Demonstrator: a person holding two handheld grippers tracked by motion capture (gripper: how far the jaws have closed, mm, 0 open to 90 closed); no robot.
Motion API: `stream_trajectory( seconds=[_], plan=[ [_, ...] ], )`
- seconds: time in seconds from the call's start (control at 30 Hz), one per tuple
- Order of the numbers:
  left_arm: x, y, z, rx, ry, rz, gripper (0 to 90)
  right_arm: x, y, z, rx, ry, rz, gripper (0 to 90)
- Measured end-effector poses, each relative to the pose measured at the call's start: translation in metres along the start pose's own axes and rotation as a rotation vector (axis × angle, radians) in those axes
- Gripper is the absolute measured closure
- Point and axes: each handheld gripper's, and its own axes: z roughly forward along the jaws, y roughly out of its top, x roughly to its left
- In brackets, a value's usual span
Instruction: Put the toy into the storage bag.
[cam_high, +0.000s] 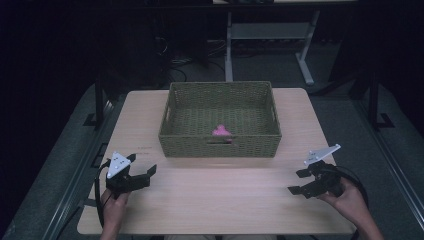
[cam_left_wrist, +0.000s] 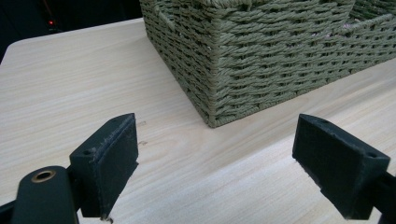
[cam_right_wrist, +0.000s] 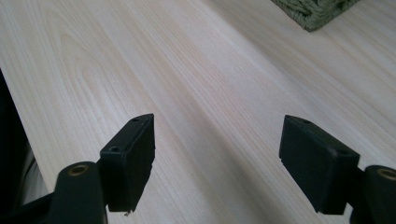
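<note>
- Left gripper (cam_high: 142, 170) held near the table's (cam_high: 220, 200) front-left edge, jaws spread wide, nothing between them.
- Right gripper (cam_high: 299, 182) held near the front-right edge, jaws likewise spread and empty.
- Pink object (cam_high: 221, 131) lying inside the woven basket (cam_high: 220, 147), against its near wall, well apart from both grippers and roughly midway between them.
- Basket corner just ahead of the left jaws in the left gripper view.

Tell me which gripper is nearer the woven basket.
Left. The left gripper sits just off the basket's front left corner, jaws open. The right gripper is farther out, beyond its front right corner, also open.
</note>
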Motion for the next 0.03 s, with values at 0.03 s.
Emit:
stream_trajectory(
  seconds=[0.03],
  plan=[
    [0.0001, -0.0001, 0.0003, 0.001, 0.001, 0.002, 13.8, 0.0011, 0.0003, -0.0005, -0.002, -0.002, 0.0, 26.2]
  ],
)
